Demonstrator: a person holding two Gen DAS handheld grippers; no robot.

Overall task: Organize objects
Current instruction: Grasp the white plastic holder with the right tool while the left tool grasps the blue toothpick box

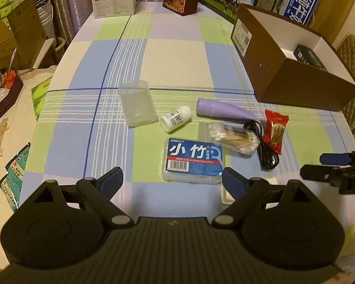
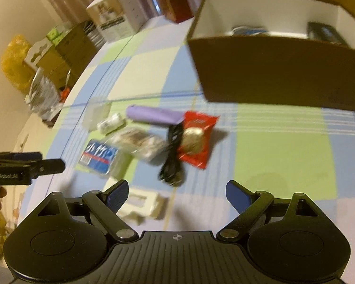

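While both grippers' fingers [image 1: 111, 179] [image 2: 236, 194] gape empty: one cup [image 1: 137, 106], one bottle [image 1: 176, 118], one floss box [image 1: 193, 159].

Bare cloth [image 1: 177, 59] lies beyond the clutter; brown box [image 1: 295, 80] blocks the right.

Both cameras look forward and down over their own gripper fingers onto the checked tablecloth [image 1: 177, 56]. The left wrist view sits low and near, facing the floss box [image 1: 193, 161] at centre frame, the brown box [image 1: 295, 80] upper right. The right wrist view, blurred, faces the brown box across its upper right. Both share the clutter and each other's gripper at frame edge.
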